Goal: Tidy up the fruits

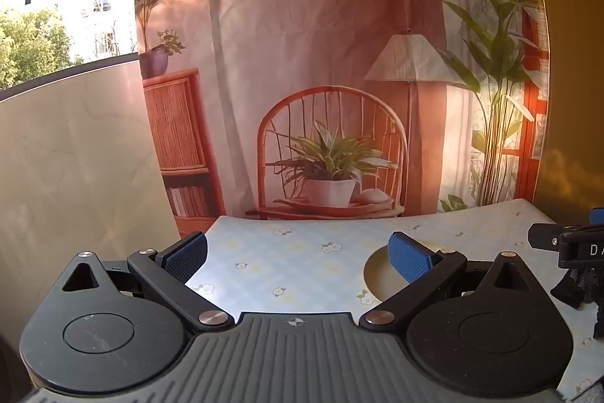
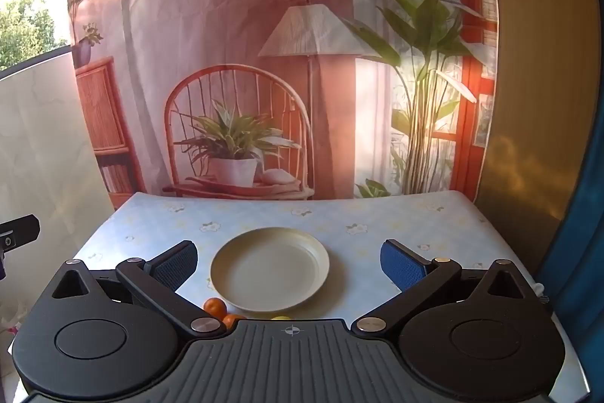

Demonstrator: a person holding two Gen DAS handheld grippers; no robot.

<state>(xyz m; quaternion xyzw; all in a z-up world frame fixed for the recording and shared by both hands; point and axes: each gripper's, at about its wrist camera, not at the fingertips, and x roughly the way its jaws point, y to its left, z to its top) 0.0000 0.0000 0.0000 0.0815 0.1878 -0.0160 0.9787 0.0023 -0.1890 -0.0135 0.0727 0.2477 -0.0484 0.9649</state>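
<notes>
Right wrist view, left to right: the right gripper has matte black arms and blue ribbed rubber pads, spread as wide as they go, with nothing between them but open air above the table. Just past its ribbed grey body lie two small round glossy oranges, touching each other, and beside them a sliver of something yellow, mostly hidden. Beyond these sits a round, shallow cream plate with a smooth raised rim, bare inside; the nearer orange lies just beside its rim. All rest on a table covered in smooth pale blue cloth with small white flowers. Behind hangs a creased fabric backdrop printed with a rattan chair, lamp and plants.

In the left wrist view, the left gripper is likewise spread wide and holding nothing, above the cloth's left part, with the plate's edge behind its right pad.
</notes>
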